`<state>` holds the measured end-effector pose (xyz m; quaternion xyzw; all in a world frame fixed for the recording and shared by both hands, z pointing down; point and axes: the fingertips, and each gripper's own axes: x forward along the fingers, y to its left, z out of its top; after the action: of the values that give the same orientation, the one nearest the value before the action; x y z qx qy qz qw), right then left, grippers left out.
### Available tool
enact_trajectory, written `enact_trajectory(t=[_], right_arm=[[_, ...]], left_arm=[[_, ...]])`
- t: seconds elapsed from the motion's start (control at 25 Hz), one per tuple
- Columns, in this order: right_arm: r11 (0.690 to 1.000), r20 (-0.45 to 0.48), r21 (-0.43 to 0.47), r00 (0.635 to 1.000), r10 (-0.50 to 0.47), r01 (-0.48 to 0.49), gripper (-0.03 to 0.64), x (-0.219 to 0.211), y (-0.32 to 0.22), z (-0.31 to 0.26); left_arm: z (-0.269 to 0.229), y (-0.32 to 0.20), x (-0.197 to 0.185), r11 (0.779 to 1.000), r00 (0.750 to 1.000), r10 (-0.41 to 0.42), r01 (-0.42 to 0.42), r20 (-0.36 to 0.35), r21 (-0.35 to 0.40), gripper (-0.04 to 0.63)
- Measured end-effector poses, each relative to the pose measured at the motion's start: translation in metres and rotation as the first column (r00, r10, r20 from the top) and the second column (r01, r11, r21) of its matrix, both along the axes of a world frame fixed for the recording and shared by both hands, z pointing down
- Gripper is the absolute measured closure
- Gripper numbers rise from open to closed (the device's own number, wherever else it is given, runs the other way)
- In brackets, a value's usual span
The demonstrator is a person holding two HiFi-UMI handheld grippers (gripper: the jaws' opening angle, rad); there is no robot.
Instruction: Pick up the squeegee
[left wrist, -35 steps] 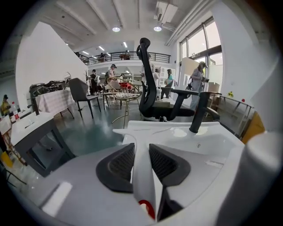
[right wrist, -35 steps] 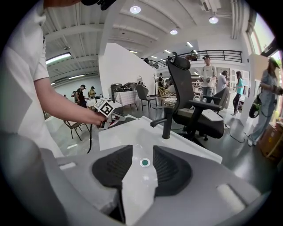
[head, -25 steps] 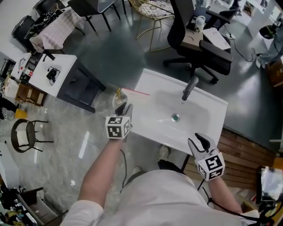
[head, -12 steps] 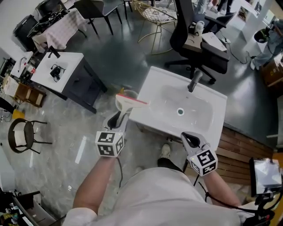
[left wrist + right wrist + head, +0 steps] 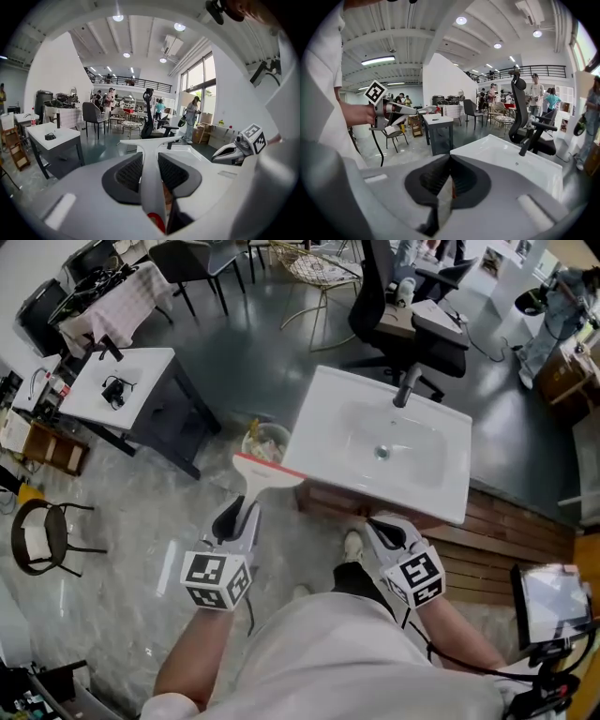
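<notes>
While the left gripper (image 5: 234,518) clamps the squeegee (image 5: 266,472) by its handle, the blade juts beyond the jaws, in the air by the sink's (image 5: 323,413) left corner (right gripper (image 5: 388,533) pinched fully together, near the sink's front edge).

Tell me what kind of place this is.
Probably an open-plan office or workshop hall: a black office chair, a white work table, and a railed mezzanine above.
</notes>
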<state>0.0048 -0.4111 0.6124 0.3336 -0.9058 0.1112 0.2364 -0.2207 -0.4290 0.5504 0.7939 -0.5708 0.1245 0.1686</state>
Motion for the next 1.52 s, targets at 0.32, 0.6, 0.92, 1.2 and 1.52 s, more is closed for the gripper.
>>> enact_trajectory(t=[0.32, 0.6, 0.92, 1.2, 1.52], right_arm=[[1.0, -0.001, 0.005, 1.0, -0.011, 0.011, 0.614, -0.028, 0.055, -0.009], [0.999, -0.003, 0.027, 1.0, -0.019, 0.019, 0.614, -0.04, 0.079, -0.019], [0.999, -0.006, 0.046, 1.0, -0.024, 0.024, 0.615, -0.042, 0.097, -0.02], [0.999, -0.012, 0.048, 1.0, -0.022, 0.023, 0.615, -0.04, 0.107, -0.022], [0.998, -0.007, 0.06, 1.0, -0.019, 0.019, 0.615, -0.039, 0.112, -0.026]], left_arm=[[-0.014, 0.066, -0.01, 0.999, 0.999, 0.038, -0.038, -0.009, 0.002, 0.485], [-0.018, 0.099, -0.011, 0.999, 0.999, 0.044, -0.044, -0.007, -0.009, 0.485], [-0.024, 0.122, 0.001, 0.998, 0.997, 0.068, -0.067, -0.043, 0.008, 0.485], [-0.027, 0.131, 0.008, 0.996, 0.995, 0.085, -0.084, -0.051, 0.02, 0.485], [-0.025, 0.136, 0.014, 0.995, 0.994, 0.097, -0.097, -0.045, 0.016, 0.485]])
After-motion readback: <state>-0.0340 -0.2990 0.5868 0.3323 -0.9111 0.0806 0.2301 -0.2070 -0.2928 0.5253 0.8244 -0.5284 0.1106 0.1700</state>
